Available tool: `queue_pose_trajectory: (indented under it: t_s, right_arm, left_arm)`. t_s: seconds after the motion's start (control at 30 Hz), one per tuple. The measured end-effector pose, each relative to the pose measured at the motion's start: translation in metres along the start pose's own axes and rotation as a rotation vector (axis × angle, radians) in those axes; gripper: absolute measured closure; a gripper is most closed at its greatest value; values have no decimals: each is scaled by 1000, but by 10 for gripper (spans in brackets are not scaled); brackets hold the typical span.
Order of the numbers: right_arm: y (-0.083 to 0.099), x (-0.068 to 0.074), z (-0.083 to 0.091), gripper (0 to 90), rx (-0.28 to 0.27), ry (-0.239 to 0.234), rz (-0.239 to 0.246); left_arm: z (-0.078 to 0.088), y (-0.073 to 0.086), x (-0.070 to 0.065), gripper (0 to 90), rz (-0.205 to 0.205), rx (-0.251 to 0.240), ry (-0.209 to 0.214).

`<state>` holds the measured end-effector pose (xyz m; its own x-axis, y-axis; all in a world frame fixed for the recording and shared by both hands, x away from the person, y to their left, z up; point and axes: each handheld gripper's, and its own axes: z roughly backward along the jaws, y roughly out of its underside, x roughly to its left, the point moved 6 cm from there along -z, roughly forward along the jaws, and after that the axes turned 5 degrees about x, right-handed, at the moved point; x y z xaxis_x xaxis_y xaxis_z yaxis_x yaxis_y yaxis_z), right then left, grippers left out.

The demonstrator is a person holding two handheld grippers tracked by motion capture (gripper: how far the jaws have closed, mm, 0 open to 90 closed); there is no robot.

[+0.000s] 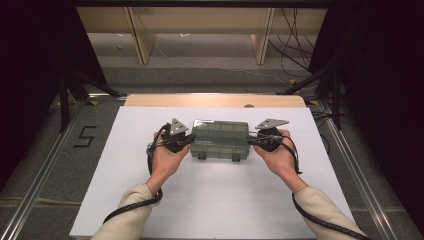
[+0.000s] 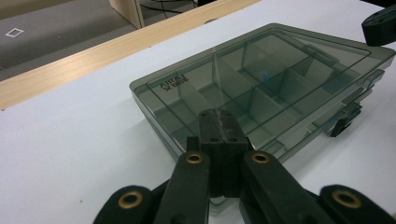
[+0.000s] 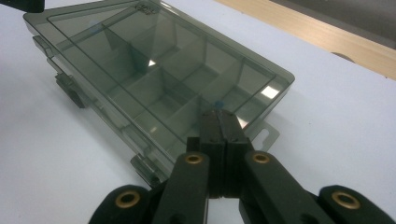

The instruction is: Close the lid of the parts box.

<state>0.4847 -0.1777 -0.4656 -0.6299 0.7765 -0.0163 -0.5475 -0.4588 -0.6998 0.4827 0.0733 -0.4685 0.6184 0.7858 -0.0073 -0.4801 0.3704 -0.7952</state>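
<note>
The table (image 1: 210,200), covered by a white sheet with a strip of bare wood along its far edge, is carrying one item — a smoke-grey transparent organiser box (image 1: 220,139). The box is lying flat, lid down and closed, slightly toward 12 o'clock of the sheet's centre, its long side running 9 to 3 o'clock. Dividers are showing through the lid, splitting the inside into compartments; whether anything is lying in them I cannot tell. Two dark latches (image 1: 201,156) are sticking out of the near long edge, toward 6 o'clock.

The person's forearms in cream sleeves (image 1: 131,207) are coming in from 6 o'clock, one hand at each short end of the box.

Left hand-held gripper (image 1: 188,140): sitting at the 9 o'clock end of the box, tips pointing toward 3 o'clock. In the left gripper view its jaws are pressed together with no gap, nothing between them, the tips (image 2: 219,122) lying over the box's end edge — whether they are touching the lid I cannot tell.

Right hand-held gripper (image 1: 251,140): at the 3 o'clock end, tips pointing toward 9 o'clock. In the right gripper view its jaws are likewise closed flat against each other on nothing, tips (image 3: 219,122) over the box's corner beside a small hang tab (image 3: 266,135).
</note>
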Motion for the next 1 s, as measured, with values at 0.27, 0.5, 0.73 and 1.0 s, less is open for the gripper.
queue_pose_trajectory:
  t_s: [0.27,0.5,0.73,1.0]
  right_arm:
    - [2,2,-2,900,15,-5,0]
    - [5,3,-5,900,32,-6,14]
    - [9,5,-9,900,45,-8,18]
    - [12,6,-12,900,57,-10,24]
  left_arm:
    - [-3,4,-1,900,4,14,-3]
    - [-7,9,-2,900,8,33,0]
    - [-11,13,-2,900,11,44,7]
    - [-14,17,-3,900,14,52,4]
